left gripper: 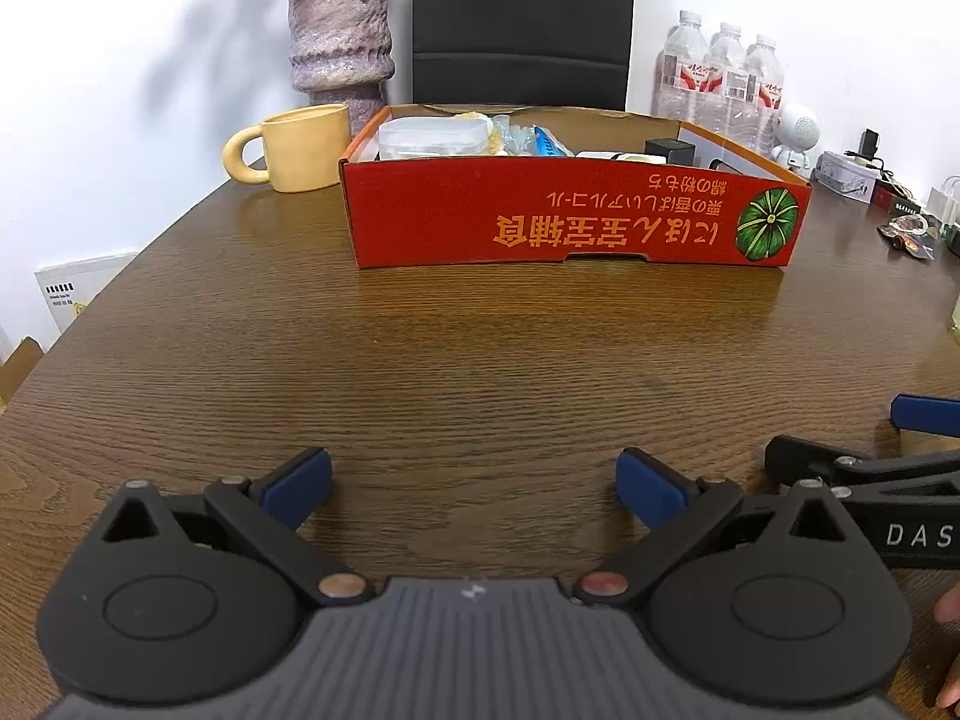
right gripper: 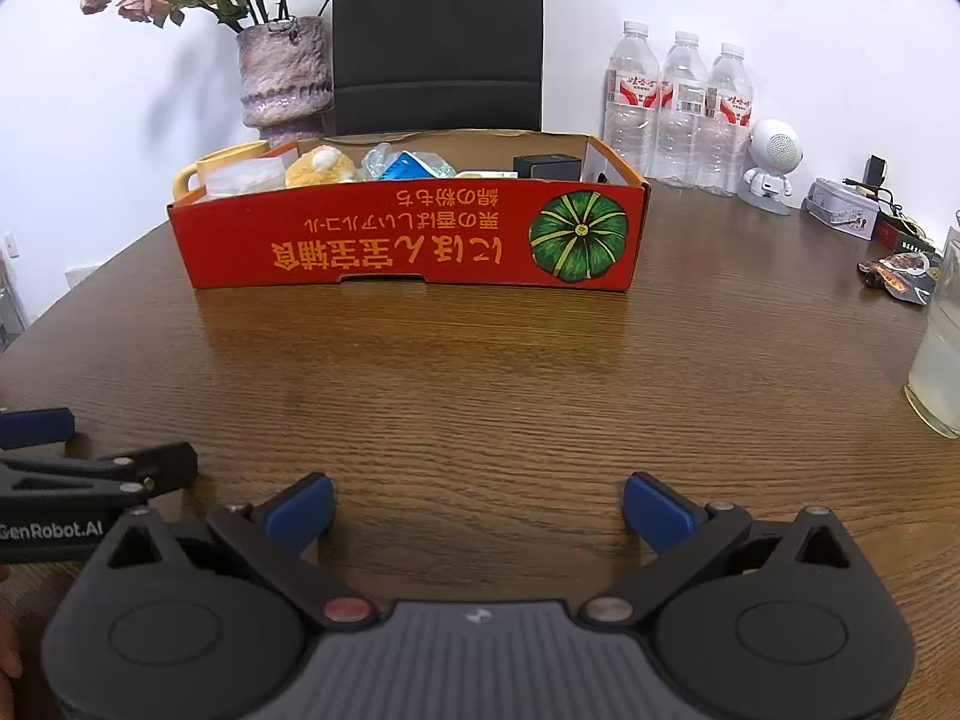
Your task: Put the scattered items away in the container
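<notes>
A red cardboard box point(left gripper: 570, 213) point(right gripper: 414, 237) with a green pumpkin print stands on the brown wooden table point(left gripper: 480, 360) point(right gripper: 480, 372), well ahead of both grippers. Inside it lie a clear plastic case point(left gripper: 429, 138), a yellow plush toy point(right gripper: 321, 168), a blue-and-clear packet point(right gripper: 408, 167) and a black block point(right gripper: 547, 167). My left gripper point(left gripper: 474, 489) rests low over bare table, open, nothing between its blue pads. My right gripper point(right gripper: 477, 513) is likewise open and empty, close beside the left one.
A yellow mug point(left gripper: 294, 147) and a purple vase point(left gripper: 339, 39) with dried flowers stand left of the box. A black chair back point(right gripper: 438, 36) is behind it. Three water bottles point(right gripper: 678, 108), a white robot figure point(right gripper: 771, 165), a tin, snack packets and a glass point(right gripper: 939, 348) crowd the right side.
</notes>
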A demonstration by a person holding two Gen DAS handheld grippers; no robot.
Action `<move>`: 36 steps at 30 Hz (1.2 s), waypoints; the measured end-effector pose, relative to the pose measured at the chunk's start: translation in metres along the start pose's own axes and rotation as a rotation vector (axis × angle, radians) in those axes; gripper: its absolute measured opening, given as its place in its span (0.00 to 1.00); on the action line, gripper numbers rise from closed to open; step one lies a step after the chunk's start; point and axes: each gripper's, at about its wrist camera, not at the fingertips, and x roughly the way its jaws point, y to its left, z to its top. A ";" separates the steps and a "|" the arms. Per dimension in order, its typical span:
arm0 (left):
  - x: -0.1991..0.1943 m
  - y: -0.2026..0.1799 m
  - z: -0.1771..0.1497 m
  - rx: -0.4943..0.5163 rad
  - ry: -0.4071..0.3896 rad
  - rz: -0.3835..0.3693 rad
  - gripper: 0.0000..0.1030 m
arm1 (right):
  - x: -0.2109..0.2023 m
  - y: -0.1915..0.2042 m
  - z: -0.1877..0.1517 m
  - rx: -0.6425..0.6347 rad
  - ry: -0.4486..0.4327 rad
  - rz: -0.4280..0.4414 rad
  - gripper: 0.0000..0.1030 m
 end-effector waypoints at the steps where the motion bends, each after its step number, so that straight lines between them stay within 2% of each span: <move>1: 0.000 0.000 0.000 0.001 0.000 -0.001 1.00 | 0.000 0.000 0.000 0.001 0.000 0.000 1.00; 36: -0.002 -0.001 -0.001 -0.001 0.001 -0.003 1.00 | 0.001 -0.001 0.002 0.003 0.001 -0.002 1.00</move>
